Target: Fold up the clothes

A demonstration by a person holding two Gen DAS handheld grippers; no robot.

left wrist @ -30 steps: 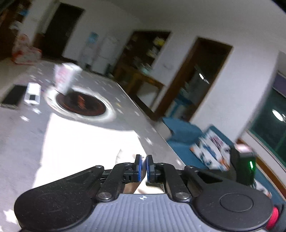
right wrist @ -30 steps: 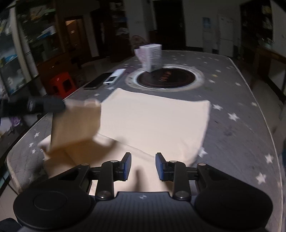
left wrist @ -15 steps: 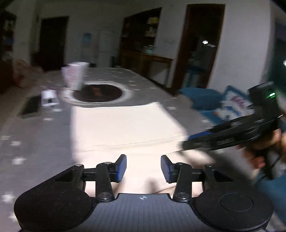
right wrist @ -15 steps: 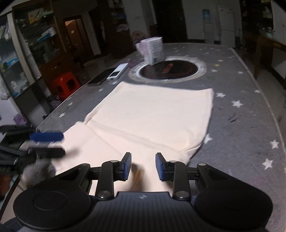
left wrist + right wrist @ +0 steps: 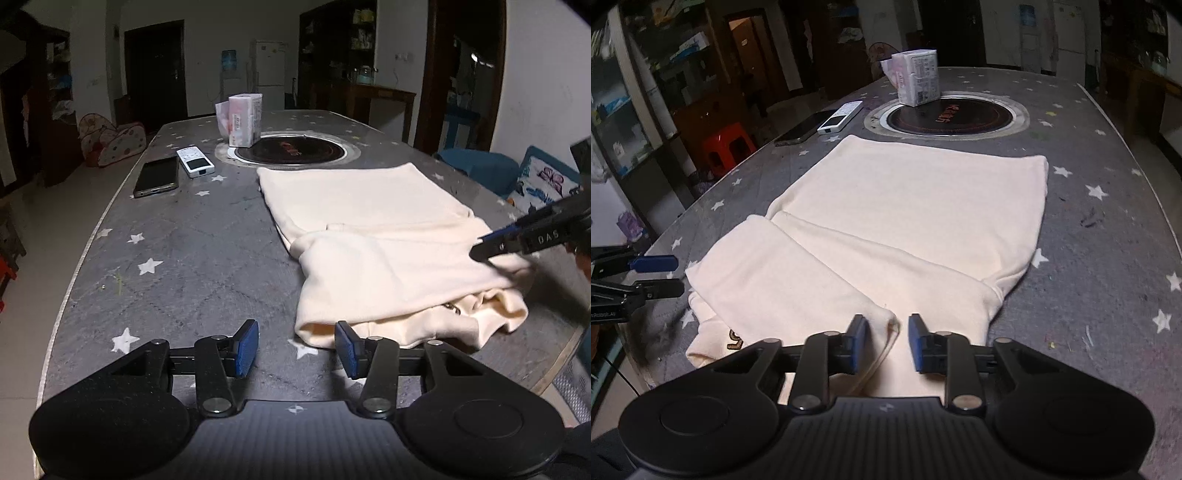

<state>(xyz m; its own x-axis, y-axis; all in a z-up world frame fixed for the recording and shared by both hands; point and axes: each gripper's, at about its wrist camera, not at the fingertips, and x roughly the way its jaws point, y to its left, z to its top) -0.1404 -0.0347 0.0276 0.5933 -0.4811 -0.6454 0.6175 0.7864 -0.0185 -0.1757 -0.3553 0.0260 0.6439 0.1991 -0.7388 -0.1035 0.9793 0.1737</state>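
Looking along the left tongs (image 5: 295, 347), the jaws stand apart and empty, just beside the near-left corner of the cream garment (image 5: 388, 236), which lies partly folded on the starred surface (image 5: 177, 258). A phone (image 5: 157, 175) and a remote (image 5: 195, 161) lie well apart from it.

From the right wrist view, the right tongs (image 5: 884, 341) are spread wide, holding nothing, straddling a loose bunched edge of the garment. Risk: clamping only the top layer there would likely drag the folded sleeve (image 5: 783, 280) askew and undo the fold.
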